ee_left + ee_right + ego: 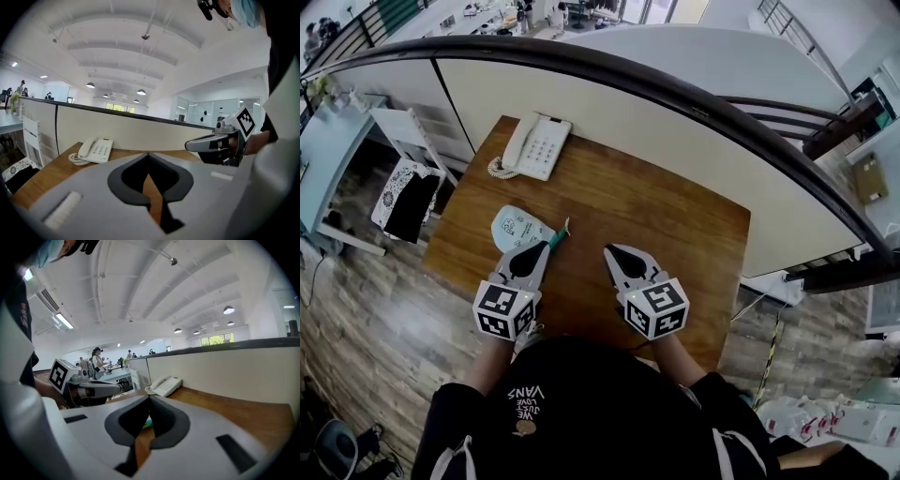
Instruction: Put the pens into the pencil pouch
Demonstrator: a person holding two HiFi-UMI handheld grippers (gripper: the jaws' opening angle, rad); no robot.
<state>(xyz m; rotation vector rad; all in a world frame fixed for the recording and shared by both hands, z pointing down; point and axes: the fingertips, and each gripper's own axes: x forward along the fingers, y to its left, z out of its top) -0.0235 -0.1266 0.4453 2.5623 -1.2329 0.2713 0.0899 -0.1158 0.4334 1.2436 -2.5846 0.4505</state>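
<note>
Ahead, pouch [517,228] lies beyond left gripper [542,249] jaws.

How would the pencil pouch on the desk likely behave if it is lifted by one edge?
The pencil pouch looks flat and soft, so it would probably sag. It seems thin, so it is likely light. The teal pen at its edge might slip away when the pouch moves.

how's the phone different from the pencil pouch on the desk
The phone is white with a keypad and coiled cord; the pencil pouch is pale with small print. The phone sits at the far edge of the desk, in full view; the pencil pouch lies nearer the person, partly behind the left gripper. A green pen pokes out beside the pencil pouch, none by the phone. Both lie on the desk's left half.
</note>
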